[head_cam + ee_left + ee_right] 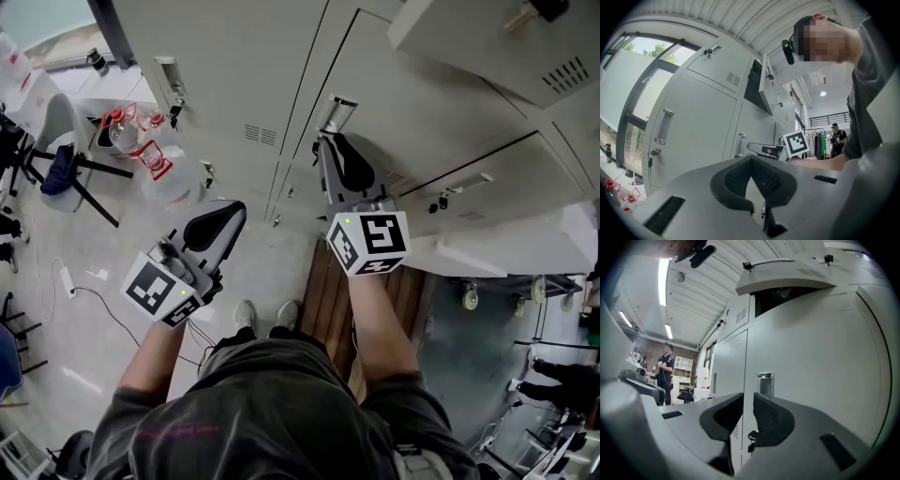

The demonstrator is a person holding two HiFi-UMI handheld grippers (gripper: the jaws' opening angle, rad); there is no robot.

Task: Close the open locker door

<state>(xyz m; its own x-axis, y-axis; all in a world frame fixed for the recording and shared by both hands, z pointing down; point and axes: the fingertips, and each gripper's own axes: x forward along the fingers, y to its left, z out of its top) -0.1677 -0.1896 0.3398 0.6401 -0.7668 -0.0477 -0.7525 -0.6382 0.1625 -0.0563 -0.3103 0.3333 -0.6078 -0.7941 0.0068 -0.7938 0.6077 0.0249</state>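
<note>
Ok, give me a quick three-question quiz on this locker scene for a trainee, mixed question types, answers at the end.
1. True or false: the right tool is clamped on the locker handle.
2. Which locker door stands open? A) the upper door above the right tool; B) the door with the handle straight ahead of that tool; C) none of them.
3. Which tool has its jaws together?

Key:
1. False. Its jaws stand slightly apart with nothing between them, and the handle is beyond them.
2. A.
3. The left tool.
</note>
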